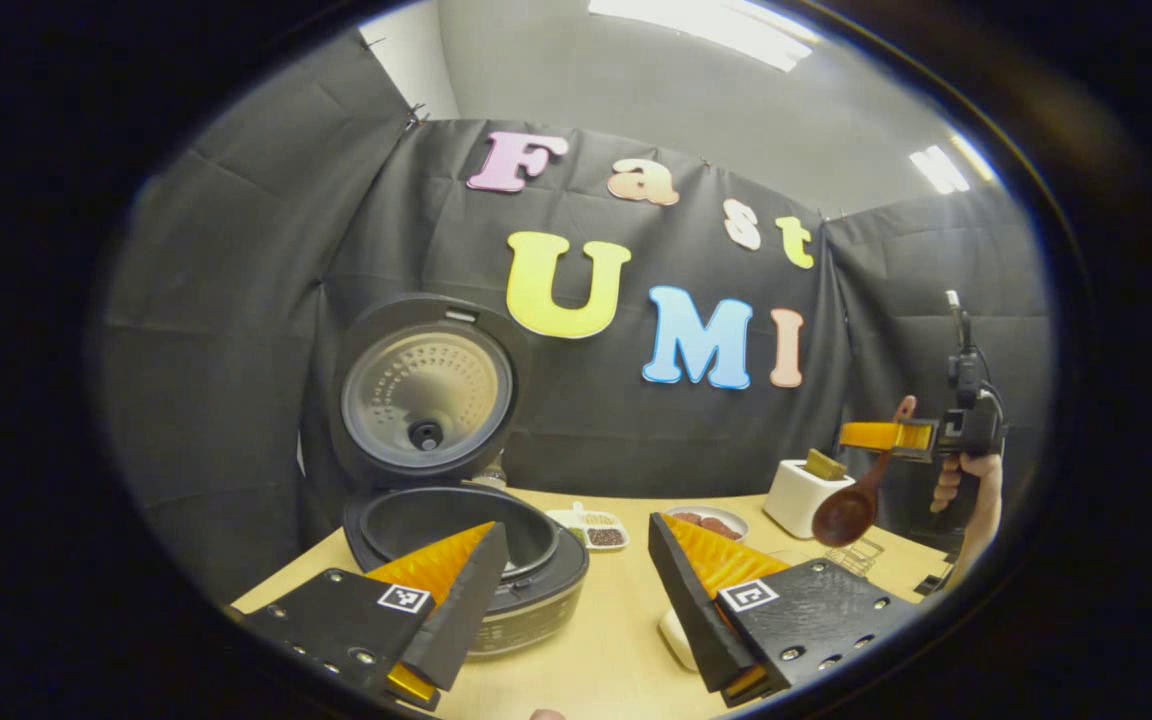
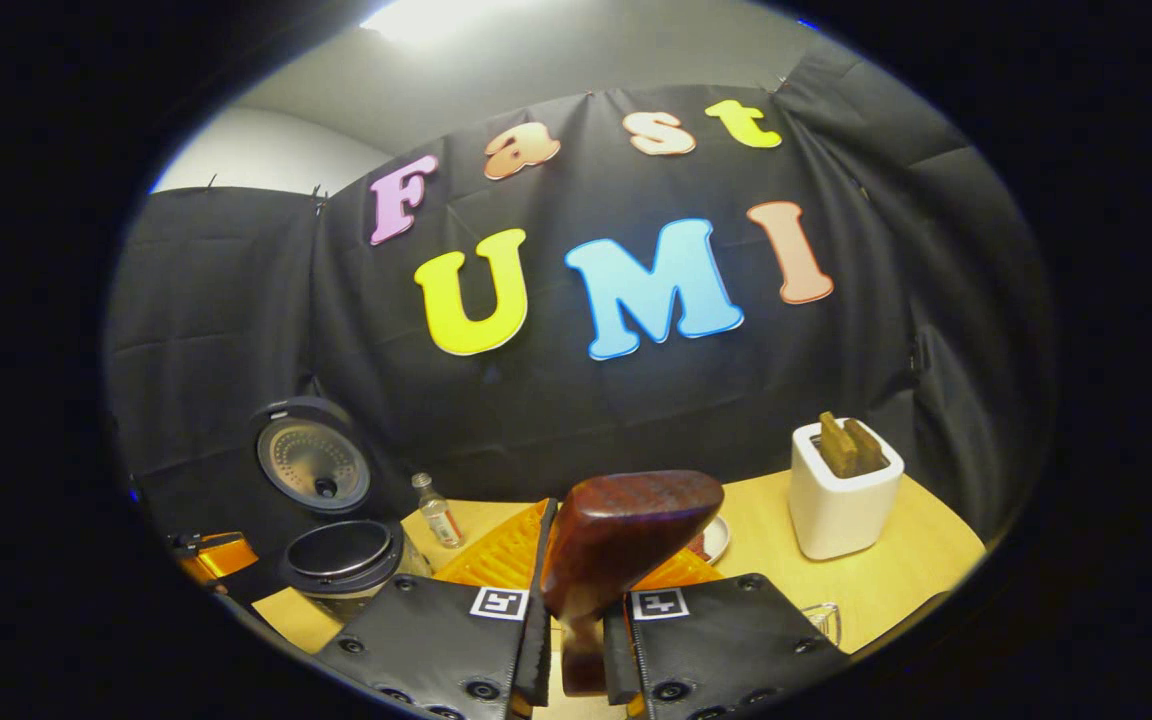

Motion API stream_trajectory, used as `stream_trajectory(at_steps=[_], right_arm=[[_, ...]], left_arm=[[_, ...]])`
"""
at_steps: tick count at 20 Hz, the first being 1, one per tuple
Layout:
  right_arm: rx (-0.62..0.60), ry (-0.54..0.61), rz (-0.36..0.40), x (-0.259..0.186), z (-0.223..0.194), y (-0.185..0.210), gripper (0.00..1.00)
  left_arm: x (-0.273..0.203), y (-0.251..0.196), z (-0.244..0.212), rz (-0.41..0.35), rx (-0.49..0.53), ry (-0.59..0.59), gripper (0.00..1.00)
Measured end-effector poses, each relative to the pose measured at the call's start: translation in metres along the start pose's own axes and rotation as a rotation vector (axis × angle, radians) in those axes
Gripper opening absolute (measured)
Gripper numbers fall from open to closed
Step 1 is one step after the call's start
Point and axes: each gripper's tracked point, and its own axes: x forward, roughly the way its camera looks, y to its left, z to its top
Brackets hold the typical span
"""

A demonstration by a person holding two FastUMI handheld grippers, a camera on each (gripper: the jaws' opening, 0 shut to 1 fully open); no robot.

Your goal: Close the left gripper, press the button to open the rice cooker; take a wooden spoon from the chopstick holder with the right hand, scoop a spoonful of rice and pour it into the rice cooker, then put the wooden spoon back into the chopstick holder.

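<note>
Wooden spoon (image 1: 851,505) hangs near-vertical, bowl down, clamped in right gripper (image 2: 576,640) jaws; left gripper (image 1: 576,590) jaws apart.

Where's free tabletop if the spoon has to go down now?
Bare table between the rice cooker and the small dishes, nearer the left gripper. Also beside the white holder. Crowded around the dishes and plate.
</note>
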Motion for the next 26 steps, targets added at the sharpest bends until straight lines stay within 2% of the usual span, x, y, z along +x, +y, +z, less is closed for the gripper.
stream_trajectory(at_steps=[4,7,8,9,10,13,17,20,24,26], right_arm=[[-0.067,0.078,0.005,0.016,-0.037,0.015,0.21],[-0.119,0.113,-0.014,0.021,-0.061,0.015,0.21],[-0.132,0.120,-0.023,0.022,-0.068,0.013,0.24],[-0.141,0.139,-0.029,0.024,-0.079,0.013,0.21],[-0.150,0.161,-0.028,0.026,-0.090,0.014,0.23],[-0.179,0.211,-0.031,0.028,-0.110,0.016,0.21],[-0.236,0.288,-0.046,0.030,-0.135,0.018,0.23],[-0.217,0.315,-0.014,0.033,-0.144,0.031,0.23],[-0.073,0.370,0.089,0.036,-0.165,0.064,0.23],[-0.028,0.366,0.087,0.039,-0.166,0.067,0.22]], left_arm=[[-0.003,0.008,-0.003,0.013,0.020,-0.009,0.89],[-0.003,0.005,-0.013,-0.009,-0.006,0.009,0.89],[-0.002,0.004,-0.017,-0.017,-0.015,0.018,0.89],[0.000,0.003,-0.021,-0.023,-0.022,0.025,0.89],[0.002,0.004,-0.024,-0.027,-0.026,0.033,0.89],[0.005,0.002,-0.034,-0.043,-0.039,0.059,0.89],[0.009,0.006,-0.035,-0.042,-0.041,0.062,0.89],[0.007,0.012,-0.037,-0.035,-0.053,0.060,0.89],[0.004,0.024,-0.042,-0.019,-0.076,0.066,0.89],[0.004,0.030,-0.043,-0.008,-0.085,0.067,0.89]])
